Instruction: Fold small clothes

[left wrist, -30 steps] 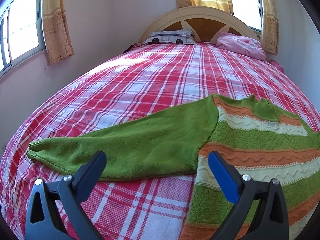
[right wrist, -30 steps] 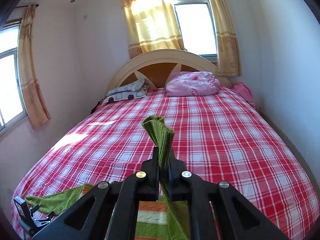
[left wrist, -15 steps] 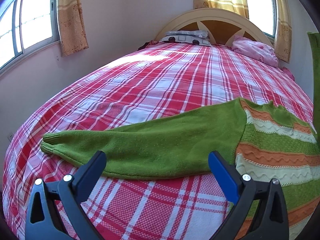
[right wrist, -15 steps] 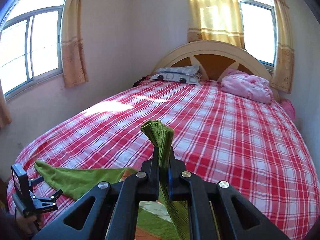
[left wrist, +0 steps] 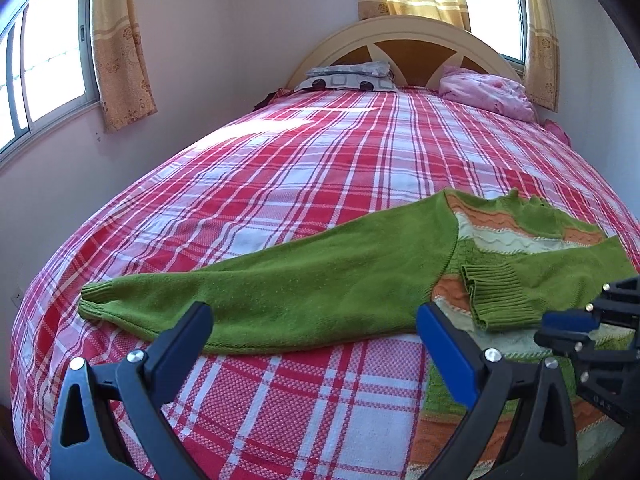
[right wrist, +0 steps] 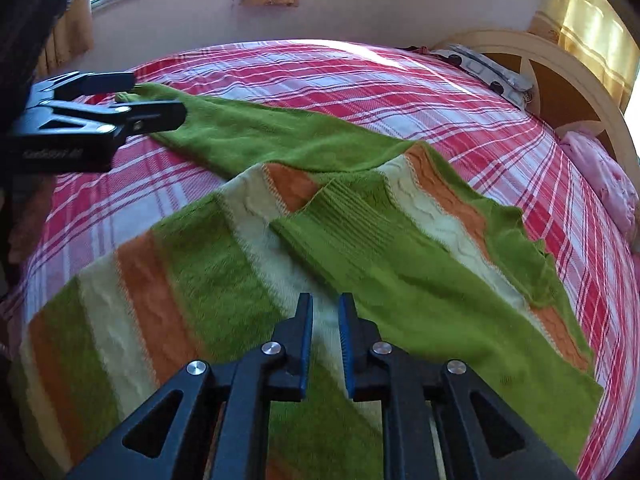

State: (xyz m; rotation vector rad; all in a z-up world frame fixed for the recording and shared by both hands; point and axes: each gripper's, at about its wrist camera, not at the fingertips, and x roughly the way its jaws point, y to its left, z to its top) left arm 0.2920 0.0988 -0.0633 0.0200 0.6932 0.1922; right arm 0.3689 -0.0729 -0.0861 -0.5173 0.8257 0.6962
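Striped knit sweater (right wrist: 224, 280) lying flat near the foot edge of the bed (left wrist: 320, 184), hem toward the foot, collar toward the headboard (left wrist: 400, 36). One green sleeve (right wrist: 380, 256) is folded across the striped body, its ribbed cuff (left wrist: 500, 296) resting on the chest bands. The right gripper (right wrist: 325, 340) has just been opening: its jaws stand narrowly apart just above the body with no cloth between them, the sleeve released. The other sleeve (left wrist: 280, 292) lies fully extended toward the bed's left side edge. The left gripper (left wrist: 316, 340) hovers over this sleeve with jaws wide and empty, well short of the cuff end. Step in hand, as judged: folding the second sleeve inward. For a clean result the left gripper should pinch the sleeve near its cuff, lift only enough to clear the bed's plaid cover, carry it across the body to overlap the first sleeve, and lay it straight before letting go, so the shoulder crease stays parallel to the side seam.
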